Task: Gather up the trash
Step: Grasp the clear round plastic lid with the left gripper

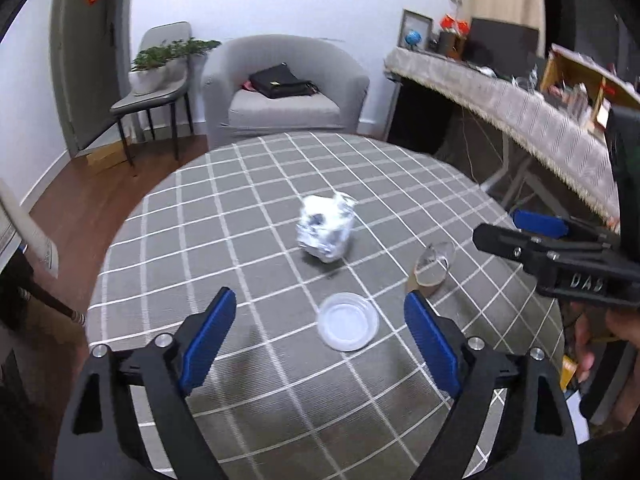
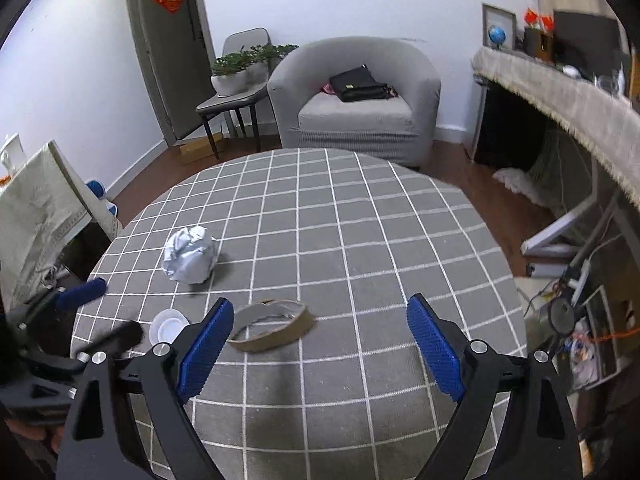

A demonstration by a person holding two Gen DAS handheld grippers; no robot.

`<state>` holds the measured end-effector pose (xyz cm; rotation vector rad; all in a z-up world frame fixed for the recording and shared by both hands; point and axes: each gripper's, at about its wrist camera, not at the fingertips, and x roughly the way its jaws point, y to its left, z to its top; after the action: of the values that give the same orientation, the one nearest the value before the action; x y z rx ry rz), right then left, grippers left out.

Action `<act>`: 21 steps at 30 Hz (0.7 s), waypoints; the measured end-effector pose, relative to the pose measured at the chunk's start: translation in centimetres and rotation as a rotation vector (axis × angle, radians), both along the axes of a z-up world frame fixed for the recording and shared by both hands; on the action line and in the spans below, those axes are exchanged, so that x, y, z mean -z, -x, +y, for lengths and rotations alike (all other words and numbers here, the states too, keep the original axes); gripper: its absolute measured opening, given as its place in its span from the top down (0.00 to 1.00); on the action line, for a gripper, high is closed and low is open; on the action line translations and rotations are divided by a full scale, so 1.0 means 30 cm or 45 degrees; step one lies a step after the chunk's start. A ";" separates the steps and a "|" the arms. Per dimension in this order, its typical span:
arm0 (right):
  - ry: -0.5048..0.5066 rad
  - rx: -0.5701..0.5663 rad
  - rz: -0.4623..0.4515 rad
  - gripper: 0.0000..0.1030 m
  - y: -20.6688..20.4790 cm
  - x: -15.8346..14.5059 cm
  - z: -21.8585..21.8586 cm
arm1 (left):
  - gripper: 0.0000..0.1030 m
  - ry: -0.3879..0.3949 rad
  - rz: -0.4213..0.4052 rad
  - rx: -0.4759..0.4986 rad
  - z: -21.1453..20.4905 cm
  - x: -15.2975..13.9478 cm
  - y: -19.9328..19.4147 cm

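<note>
Both the left gripper [image 1: 320,336] and right gripper [image 2: 316,340] stood wide, empty. The crumpled paper ball [image 1: 326,232], mid-table [image 1: 240,200], looked light and squashy (pinch its middle).

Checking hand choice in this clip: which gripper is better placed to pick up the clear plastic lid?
Left. The clear plastic lid lies between the open left gripper fingers, just ahead. The right gripper, also open, faces the tape ring; in its view the lid sits off to the left.
</note>
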<state>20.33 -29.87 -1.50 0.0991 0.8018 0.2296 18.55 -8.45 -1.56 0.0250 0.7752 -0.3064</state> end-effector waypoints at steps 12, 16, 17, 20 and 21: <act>0.000 0.000 0.045 0.13 0.009 0.016 -0.035 | 0.35 -0.087 0.098 0.015 -0.102 0.088 -0.058; 0.018 -0.012 0.053 0.13 0.014 0.022 -0.039 | 0.42 -0.121 0.114 -0.017 -0.110 0.106 -0.071; 0.024 -0.016 0.057 0.13 0.015 0.024 -0.038 | 0.42 -0.128 0.113 -0.016 -0.115 0.105 -0.072; 0.028 -0.023 0.060 0.13 0.014 0.025 -0.036 | 0.56 -0.123 0.111 -0.017 -0.111 0.101 -0.074; 0.028 -0.025 0.061 0.13 0.011 0.025 -0.034 | 0.59 -0.120 0.110 -0.019 -0.104 0.099 -0.074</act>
<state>20.01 -30.90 -2.25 0.0765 0.8530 0.2377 20.78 -11.56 -4.52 0.0951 0.8751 -0.2580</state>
